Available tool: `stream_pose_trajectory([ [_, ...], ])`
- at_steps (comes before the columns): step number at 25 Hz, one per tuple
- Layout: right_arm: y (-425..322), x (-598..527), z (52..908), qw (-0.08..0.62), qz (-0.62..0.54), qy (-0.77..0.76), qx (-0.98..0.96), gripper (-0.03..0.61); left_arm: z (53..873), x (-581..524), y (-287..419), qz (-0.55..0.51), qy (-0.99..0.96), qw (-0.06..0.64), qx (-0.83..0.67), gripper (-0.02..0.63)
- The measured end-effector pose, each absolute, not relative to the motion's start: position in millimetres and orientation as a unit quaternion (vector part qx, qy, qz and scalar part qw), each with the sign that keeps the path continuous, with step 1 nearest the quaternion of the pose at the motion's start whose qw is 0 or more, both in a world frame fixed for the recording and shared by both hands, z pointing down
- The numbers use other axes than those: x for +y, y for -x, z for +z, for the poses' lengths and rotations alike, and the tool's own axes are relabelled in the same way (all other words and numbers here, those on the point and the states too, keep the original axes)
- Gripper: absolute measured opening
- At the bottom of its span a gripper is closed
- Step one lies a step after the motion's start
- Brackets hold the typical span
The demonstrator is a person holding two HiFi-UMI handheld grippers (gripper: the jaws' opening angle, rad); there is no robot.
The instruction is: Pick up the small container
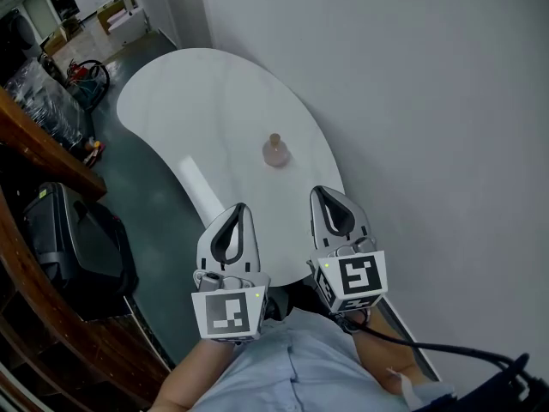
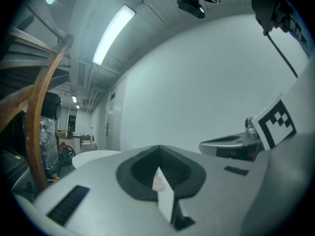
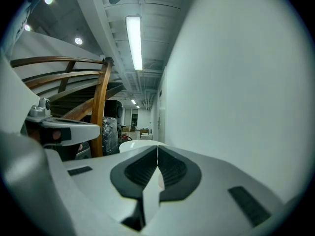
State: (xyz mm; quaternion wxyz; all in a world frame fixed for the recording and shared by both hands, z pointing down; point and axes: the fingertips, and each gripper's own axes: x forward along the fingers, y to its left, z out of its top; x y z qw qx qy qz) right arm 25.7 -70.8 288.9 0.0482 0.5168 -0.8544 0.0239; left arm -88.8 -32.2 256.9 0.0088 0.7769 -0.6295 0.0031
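Small container (image 1: 275,151) is seen upright on the white table (image 1: 189,101), ahead of both grippers and apart from them. Left gripper (image 1: 239,209) and right gripper (image 1: 319,192) are held with fingers pressed together, nothing clamped.

Office-like hall, white curved table (image 1: 197,101), wooden stair rail (image 3: 101,107), ceiling striplight (image 3: 134,41)

path: open tabletop (image 1: 189,110) before small container (image 1: 275,150) | right: wall (image 1: 429,101) close | left: wooden rail (image 1: 43,148)
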Motion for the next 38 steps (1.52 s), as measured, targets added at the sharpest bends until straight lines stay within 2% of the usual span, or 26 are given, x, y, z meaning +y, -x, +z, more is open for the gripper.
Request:
stream_pose_trajectory([
  [10,-8.3,-122.1,309.8,0.058,0.039,-0.479,-0.875,0.003,268.7,-71.1,103.5,0.024,-0.751,0.036,-0.659,-0.002],
  [13,-5.3,-142.1,321.9,0.064,0.046,-0.467,-0.881,0.002,272.9,-87.2,105.5,0.033,-0.747,0.02,-0.663,-0.002],
  [25,6.3,-194.3,384.2,0.104,0.105,-0.421,-0.895,0.003,320.1,-127.1,103.6,0.08,-0.712,0.099,-0.69,-0.002],
  [35,19.4,-200.3,410.8,0.121,0.128,-0.389,-0.904,0.005,344.7,-133.2,111.7,0.109,-0.691,0.128,-0.703,-0.002],
  [36,20.9,-200.8,411.6,0.123,0.125,-0.386,-0.906,0.022,346.5,-133.1,112.8,0.11,-0.689,0.131,-0.704,-0.002],
  [37,23.0,-200.9,412.7,0.126,0.121,-0.384,-0.906,0.125,348.1,-132.8,114.6,0.111,-0.688,0.133,-0.705,-0.002],
  [38,25.4,-200.9,413.8,0.131,0.116,-0.383,-0.907,0.181,349.3,-132.6,116.7,0.111,-0.687,0.135,-0.706,-0.002],
])
